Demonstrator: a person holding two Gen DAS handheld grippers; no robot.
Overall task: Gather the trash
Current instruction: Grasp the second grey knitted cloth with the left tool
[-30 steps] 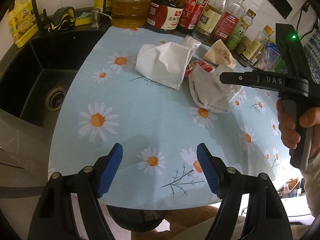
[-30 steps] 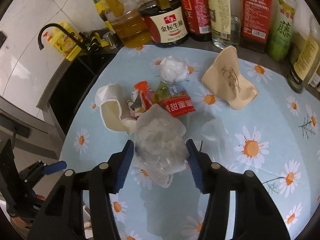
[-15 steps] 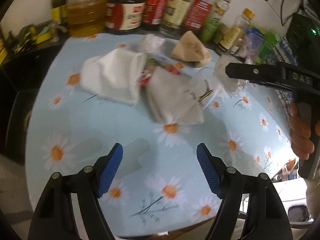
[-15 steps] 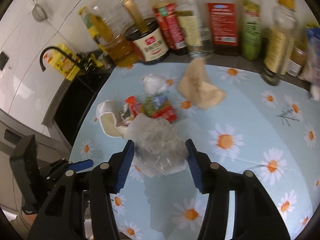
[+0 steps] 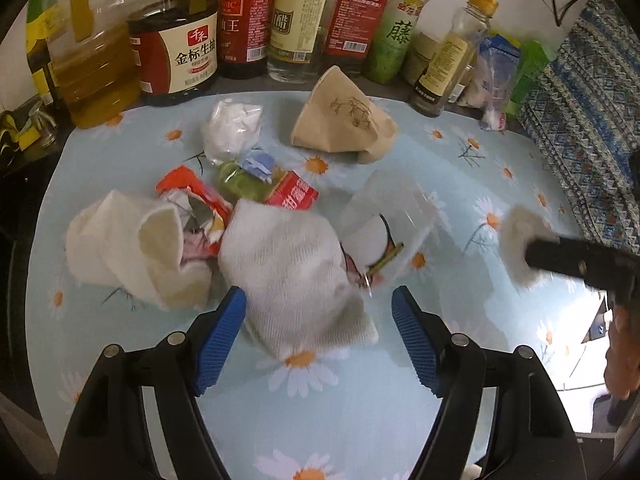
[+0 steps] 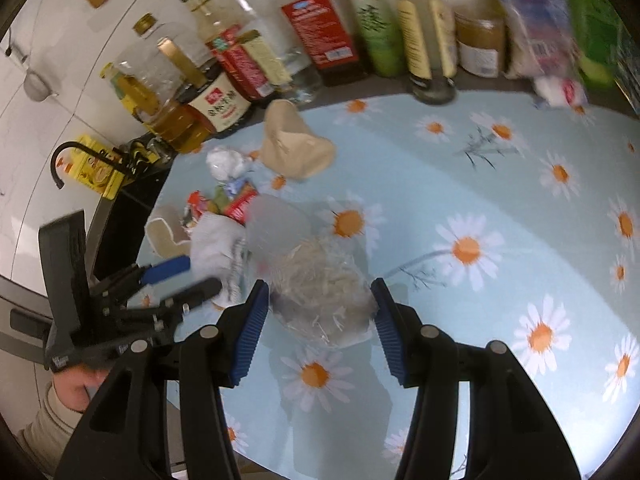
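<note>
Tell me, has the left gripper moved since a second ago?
Yes. The left gripper has advanced toward the row of bottles; its open fingers now flank the white cloth, and the sink has dropped out of view.

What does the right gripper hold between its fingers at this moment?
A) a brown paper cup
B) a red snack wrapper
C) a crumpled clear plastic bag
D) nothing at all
C: in the right wrist view the right gripper has its blue pads pressed on both sides of a crumpled clear plastic bag, above the daisy tablecloth.
</note>
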